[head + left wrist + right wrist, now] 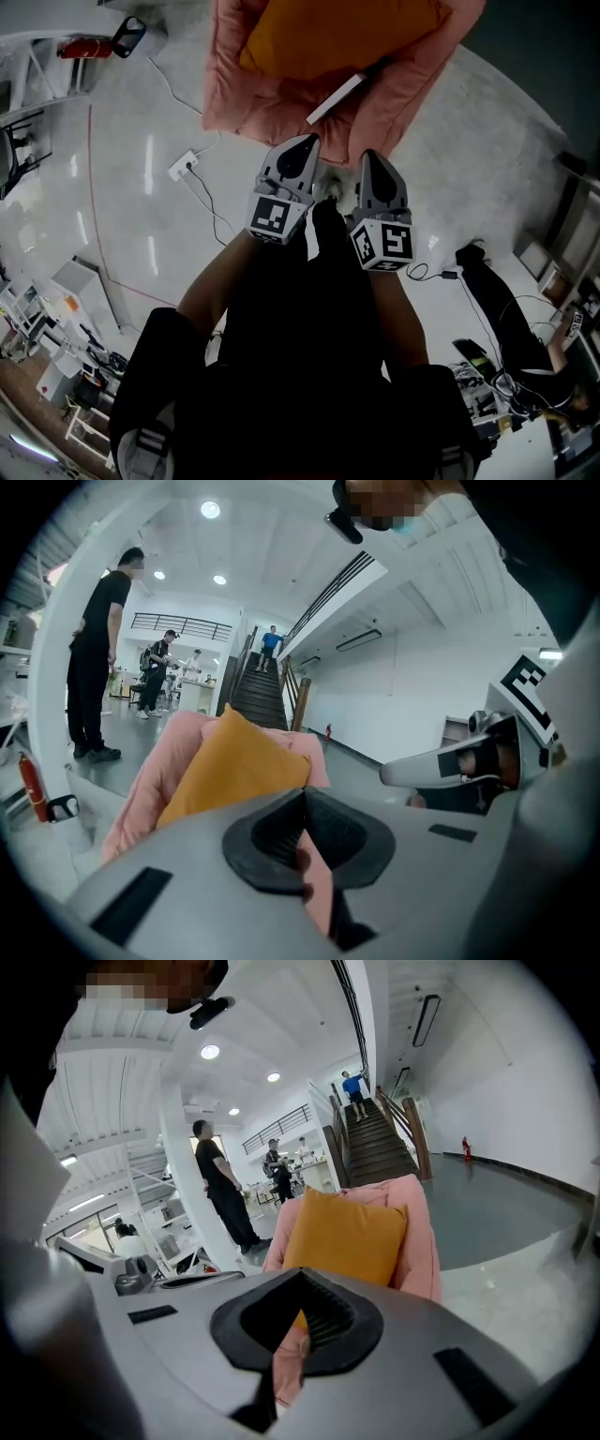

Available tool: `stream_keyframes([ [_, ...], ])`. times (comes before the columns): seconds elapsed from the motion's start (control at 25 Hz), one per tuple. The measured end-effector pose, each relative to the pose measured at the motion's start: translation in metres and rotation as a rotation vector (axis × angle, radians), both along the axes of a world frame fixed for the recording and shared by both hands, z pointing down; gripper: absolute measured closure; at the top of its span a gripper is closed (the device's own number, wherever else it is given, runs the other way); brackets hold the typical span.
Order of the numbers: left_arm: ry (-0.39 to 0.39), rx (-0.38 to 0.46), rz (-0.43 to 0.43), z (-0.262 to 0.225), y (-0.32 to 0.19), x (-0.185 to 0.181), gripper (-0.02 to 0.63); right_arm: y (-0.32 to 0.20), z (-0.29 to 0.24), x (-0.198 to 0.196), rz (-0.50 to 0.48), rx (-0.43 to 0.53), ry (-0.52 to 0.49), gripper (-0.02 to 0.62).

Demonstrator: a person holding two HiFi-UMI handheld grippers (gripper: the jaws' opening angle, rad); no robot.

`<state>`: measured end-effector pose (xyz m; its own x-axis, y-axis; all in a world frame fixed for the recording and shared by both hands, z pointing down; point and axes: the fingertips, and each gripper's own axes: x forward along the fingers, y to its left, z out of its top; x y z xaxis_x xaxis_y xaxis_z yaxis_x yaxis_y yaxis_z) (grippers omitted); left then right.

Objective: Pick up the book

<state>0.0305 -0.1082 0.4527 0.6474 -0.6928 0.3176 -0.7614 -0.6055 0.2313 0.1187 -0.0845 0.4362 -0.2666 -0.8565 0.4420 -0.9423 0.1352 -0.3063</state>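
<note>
Upper middle, the thin white book lies on the soft pink cushion beside the orange pillow, likely light, stiff and best pinched along its free long edge, while the left claw and right claw hang clenched, empty.

Left gripper and right gripper point forward side by side, fingers closed.

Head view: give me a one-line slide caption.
Left gripper and right gripper, both shut, point toward a white book on a pink cushion beside an orange pillow.
</note>
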Motion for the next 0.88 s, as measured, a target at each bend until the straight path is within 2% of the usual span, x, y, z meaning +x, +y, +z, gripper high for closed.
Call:
stream_keyframes([
  [0.88, -0.051, -0.131, 0.036, 0.140, -0.051, -0.019, 0.597, -0.037, 0.108, -0.020, 0.030, -0.138, -0.020, 0.594],
])
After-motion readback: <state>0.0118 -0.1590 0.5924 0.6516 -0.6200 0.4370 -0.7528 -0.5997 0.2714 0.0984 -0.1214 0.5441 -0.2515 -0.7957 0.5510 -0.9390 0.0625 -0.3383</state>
